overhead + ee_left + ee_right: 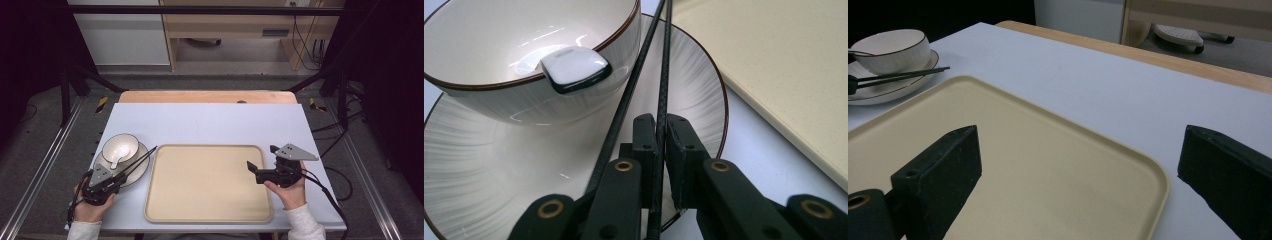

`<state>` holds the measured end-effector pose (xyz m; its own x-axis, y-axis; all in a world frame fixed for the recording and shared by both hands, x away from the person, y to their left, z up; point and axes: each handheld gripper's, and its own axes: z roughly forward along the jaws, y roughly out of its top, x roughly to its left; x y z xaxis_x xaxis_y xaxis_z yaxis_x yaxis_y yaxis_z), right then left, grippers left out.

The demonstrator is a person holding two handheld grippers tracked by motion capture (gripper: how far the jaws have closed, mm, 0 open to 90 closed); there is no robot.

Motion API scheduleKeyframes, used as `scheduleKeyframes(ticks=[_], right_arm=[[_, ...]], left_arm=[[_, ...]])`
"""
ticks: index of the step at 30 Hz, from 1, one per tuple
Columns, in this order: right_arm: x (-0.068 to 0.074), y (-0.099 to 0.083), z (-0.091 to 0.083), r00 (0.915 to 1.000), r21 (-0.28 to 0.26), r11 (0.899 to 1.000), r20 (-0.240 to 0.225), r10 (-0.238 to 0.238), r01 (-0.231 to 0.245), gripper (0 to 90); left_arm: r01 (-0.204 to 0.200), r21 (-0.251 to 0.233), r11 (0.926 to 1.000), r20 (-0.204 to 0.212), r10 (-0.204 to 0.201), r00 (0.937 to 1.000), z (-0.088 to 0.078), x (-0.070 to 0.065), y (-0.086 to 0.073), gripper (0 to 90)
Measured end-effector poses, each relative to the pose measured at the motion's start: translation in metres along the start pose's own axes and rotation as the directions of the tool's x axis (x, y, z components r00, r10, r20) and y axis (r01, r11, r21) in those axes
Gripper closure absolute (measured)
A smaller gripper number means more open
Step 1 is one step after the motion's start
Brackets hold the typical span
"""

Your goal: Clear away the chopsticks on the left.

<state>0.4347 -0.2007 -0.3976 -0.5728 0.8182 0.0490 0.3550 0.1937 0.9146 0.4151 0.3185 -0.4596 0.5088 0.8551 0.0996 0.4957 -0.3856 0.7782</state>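
Note:
A pair of black chopsticks lies slanted across a white brown-rimmed plate at the table's left. On the plate stands a matching bowl with a white spoon in it. My left gripper is shut at the plate's near edge. In the left gripper view the left gripper pinches one of the chopsticks, while the other runs just outside the left jaw. The spoon's handle rests on the rim of the bowl. My right gripper is held open over the right end of the beige tray, with nothing between its jaws.
The tray takes up the middle of the pale blue table. From the right gripper I see the bowl, plate and chopsticks far left. A wooden strip edges the table's far side.

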Motion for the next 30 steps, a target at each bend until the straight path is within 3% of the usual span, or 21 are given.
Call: scheduleKeyframes(ticks=[11, 17, 30], right_arm=[[0.0, -0.0001, -0.0001, 1.0, 0.001, 1.0, 0.0, -0.002, 0.002, 4.0], [-0.0002, -0.0001, 0.0, 1.0, 0.003, 1.0, 0.0, -0.004, 0.004, 4.0], [-0.0004, 0.0, -0.0003, 1.0, 0.004, 1.0, 0.003, -0.005, 0.005, 4.0]], left_arm=[[0.021, 0.0, 0.9998, 0.01, -0.021, 0.9997, -0.0009, 0.001, 0.0002, 77.2], [0.046, 0.036, 0.9983, 0.017, -0.047, 0.9988, 0.0038, 0.0028, -0.0013, 79.8], [0.055, 0.016, 0.9983, 0.023, -0.056, 0.9982, 0.0021, -0.0022, 0.0013, 85.2]])
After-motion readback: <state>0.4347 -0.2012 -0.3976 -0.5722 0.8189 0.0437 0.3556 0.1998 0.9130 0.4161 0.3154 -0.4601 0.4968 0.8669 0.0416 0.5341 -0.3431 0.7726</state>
